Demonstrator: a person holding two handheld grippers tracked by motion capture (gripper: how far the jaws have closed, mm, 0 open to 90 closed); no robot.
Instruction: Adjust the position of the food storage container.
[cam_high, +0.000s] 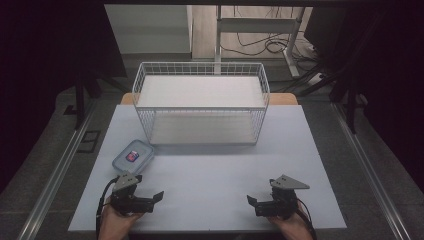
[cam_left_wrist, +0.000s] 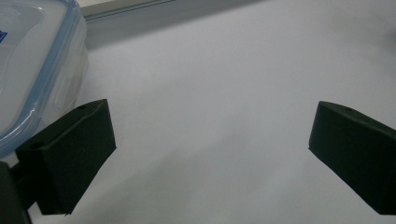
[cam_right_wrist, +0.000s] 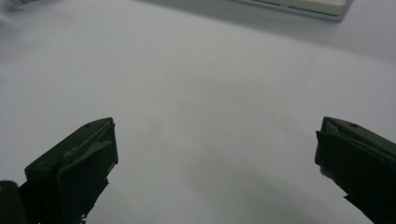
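Left side first: the lidded container (cam_high: 132, 155) is sitting on the white table (cam_high: 210, 180), near its left edge, just ahead of the left gripper (cam_high: 150, 199) and in front of the left corner of the wire basket (cam_high: 201, 102). In the left gripper view the container (cam_left_wrist: 32, 65) is lying just beside the left-hand jaw, not between the two.

Left gripper is hanging low over the table with its jaws spread wide, nothing in them. Risk here, as I'm reading it: the container is wide and flat with a smooth lid, so if the jaws are going in off-centre they'll likely be clipping the rim and shoving it toward the table edge instead of gripping it. A grab on one corner would probably let it swing or slip out.

Middle: bare tabletop, nothing to snag.

Right side: right gripper (cam_high: 257, 202) is also sitting low, jaws spread wide and empty (cam_right_wrist: 215, 154), well apart from the container. If it's reaching across to help, the two grippers could be colliding over the container.

The basket wall is standing high, so a lift that's too low could be catching the wire rim.
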